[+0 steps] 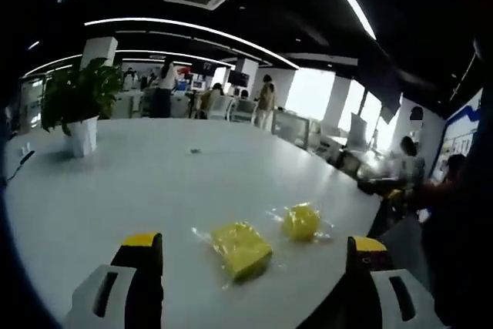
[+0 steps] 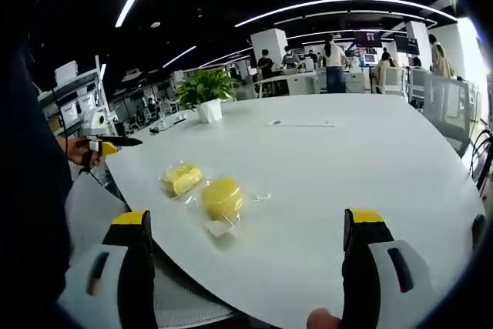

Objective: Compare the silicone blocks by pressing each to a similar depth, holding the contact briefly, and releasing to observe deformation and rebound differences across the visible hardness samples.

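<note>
Two yellow silicone blocks in clear wrap lie on the white table (image 1: 139, 182). In the left gripper view the squarish block (image 1: 241, 249) is nearer and the rounded block (image 1: 300, 221) lies just beyond it to the right. My left gripper (image 1: 254, 243) is open, hovering short of the squarish block, with its yellow-tipped jaws wide apart. In the right gripper view the rounded block (image 2: 223, 197) is closer and the squarish block (image 2: 182, 178) lies to its left. My right gripper (image 2: 247, 216) is open above the table's near edge, touching neither block. A hand holds the left gripper (image 2: 105, 144) at the far left.
A potted plant (image 1: 77, 109) (image 2: 204, 90) stands at the table's far end. A thin pen-like object (image 2: 300, 123) lies mid-table. The curved table edge (image 2: 254, 310) runs just under my right jaws. People, desks and chairs (image 2: 431, 90) fill the office behind.
</note>
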`<state>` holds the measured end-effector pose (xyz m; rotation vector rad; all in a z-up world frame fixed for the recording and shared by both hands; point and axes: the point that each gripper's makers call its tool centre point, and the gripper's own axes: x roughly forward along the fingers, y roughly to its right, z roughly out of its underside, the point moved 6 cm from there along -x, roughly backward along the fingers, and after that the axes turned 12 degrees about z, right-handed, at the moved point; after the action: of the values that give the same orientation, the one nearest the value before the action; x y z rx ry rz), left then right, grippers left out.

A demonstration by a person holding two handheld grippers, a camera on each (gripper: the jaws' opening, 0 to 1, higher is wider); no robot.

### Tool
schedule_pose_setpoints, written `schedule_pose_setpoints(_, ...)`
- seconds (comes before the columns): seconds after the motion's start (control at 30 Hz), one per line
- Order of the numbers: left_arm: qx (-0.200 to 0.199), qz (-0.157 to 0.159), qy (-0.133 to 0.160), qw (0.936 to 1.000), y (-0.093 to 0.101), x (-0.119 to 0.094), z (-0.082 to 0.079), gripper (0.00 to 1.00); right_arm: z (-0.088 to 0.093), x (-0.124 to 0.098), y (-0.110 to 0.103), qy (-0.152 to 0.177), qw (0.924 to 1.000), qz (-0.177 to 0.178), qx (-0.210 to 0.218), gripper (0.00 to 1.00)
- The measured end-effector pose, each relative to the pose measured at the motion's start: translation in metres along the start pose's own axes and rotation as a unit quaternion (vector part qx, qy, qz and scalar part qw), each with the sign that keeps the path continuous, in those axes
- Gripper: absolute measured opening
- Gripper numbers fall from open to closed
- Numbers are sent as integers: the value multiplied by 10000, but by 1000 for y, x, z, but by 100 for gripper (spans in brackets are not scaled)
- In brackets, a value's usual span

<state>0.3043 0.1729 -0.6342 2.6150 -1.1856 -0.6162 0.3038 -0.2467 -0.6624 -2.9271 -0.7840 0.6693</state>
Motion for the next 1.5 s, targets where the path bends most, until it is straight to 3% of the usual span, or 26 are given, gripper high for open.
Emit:
schedule_pose_setpoints(0.2,-261,407,-123,9988,11,35,-7,100,2,1,4,9,10000,24,57,97)
schedule_pose_setpoints(0.5,-1001,828,-470,9904,24,89,0,100,4,1,2,-29,10000,10,34,97)
schedule_pose_setpoints(0.9,-1557,852,-939,9796,21,153,18,97,2,0,-2,6,9999,-41,163,97)
schedule_pose_setpoints(1.13,-2324,871,-1180,9615,19,177,29,88,3,-1,-4,-25,9997,-78,232,97)
schedule_pose_setpoints(1.33,-2456,779,-1290,9576,12,184,37,86,1,-4,-5,-37,9996,-116,252,97)
schedule_pose_setpoints(1.5,-2592,783,-1398,9525,6,190,43,76,0,-5,-4,-10,9994,-57,334,97)
